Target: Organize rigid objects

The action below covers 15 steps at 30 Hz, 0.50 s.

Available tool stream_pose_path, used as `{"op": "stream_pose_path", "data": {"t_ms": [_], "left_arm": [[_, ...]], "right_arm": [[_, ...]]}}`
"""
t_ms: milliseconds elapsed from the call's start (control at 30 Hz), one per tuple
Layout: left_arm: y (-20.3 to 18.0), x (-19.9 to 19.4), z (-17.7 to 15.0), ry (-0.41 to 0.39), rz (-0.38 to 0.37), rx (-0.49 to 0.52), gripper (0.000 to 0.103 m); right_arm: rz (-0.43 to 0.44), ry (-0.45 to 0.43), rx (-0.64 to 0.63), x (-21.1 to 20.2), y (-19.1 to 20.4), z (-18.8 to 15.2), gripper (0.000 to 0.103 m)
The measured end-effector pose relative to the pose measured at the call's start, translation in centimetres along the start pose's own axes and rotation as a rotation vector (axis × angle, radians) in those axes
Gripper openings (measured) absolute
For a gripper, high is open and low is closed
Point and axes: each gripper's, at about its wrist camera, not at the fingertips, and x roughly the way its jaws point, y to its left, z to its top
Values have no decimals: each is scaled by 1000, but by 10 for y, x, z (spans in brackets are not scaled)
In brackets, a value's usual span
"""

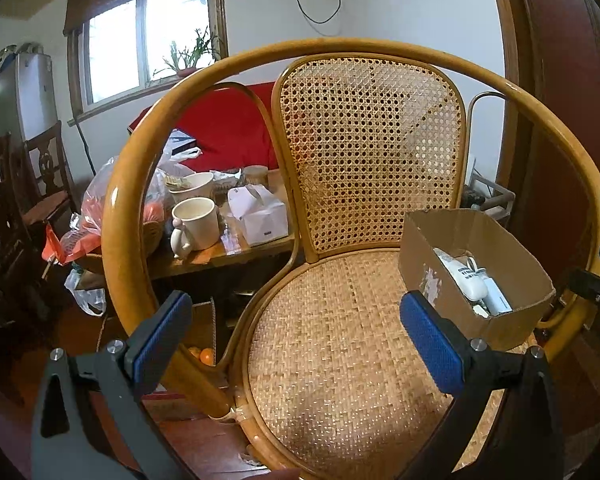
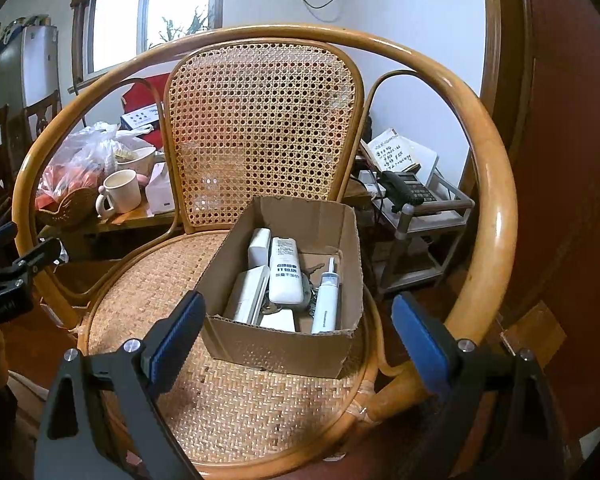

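A cardboard box stands on the right side of a rattan chair's woven seat. In it lie a white remote control, other white devices, a white tube and some keys. The box also shows in the left wrist view. My left gripper is open and empty above the seat, left of the box. My right gripper is open and empty, just in front of the box's near wall.
The chair's curved rattan arm rail rings the seat, with a cane backrest behind. A cluttered table with a mug, bags and a white carton stands to the left. A side stand with a telephone is at right.
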Motion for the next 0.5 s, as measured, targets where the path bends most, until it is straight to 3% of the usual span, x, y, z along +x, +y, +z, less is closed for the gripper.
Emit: {"op": "stream_pose_path", "data": {"t_ms": [500], "left_arm": [[-4, 4, -1, 20, -1, 11, 103]], "right_arm": [[-6, 6, -7, 3, 3, -1, 99]]}}
